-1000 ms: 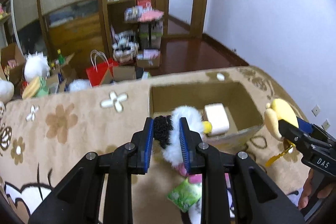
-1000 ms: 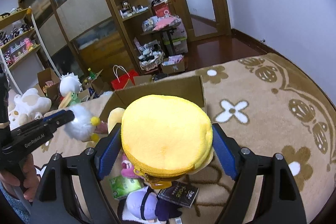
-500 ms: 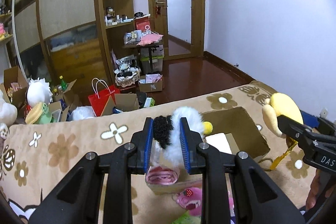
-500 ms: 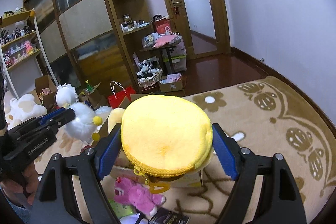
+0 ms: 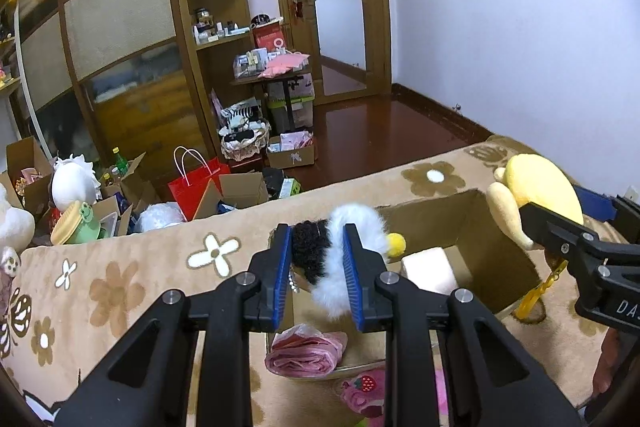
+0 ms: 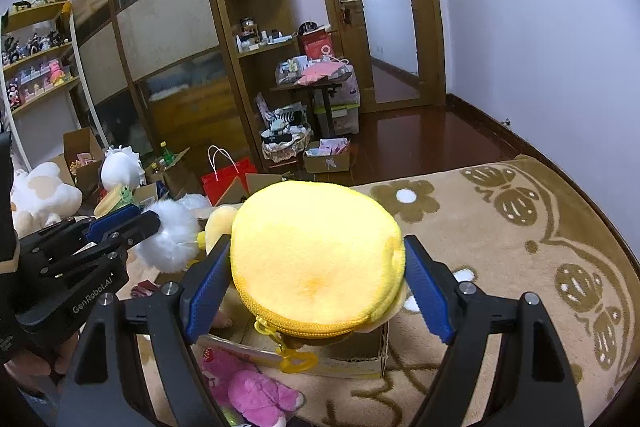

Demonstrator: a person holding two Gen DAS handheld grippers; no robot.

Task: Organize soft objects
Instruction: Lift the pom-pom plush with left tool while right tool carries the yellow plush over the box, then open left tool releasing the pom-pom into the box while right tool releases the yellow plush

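Observation:
My left gripper is shut on a fluffy black-and-white toy with a yellow pompom, hanging over the open cardboard box on the beige flowered blanket. Inside the box lie a white block and a pink folded bundle. My right gripper is shut on a round yellow plush pouch with a zipper and a yellow clip, held above the box's near corner. In the left wrist view the pouch shows at the right, over the box's right wall.
A pink plush toy lies on the blanket in front of the box. Beyond the bed's far edge stand a red paper bag, open cartons, white plush toys and wooden shelving. A person's hand holds the left gripper.
Both grippers have moved forward with their toys. The box has slid nearer and lower in both views, and the green packet and dark booklet have dropped out of view.

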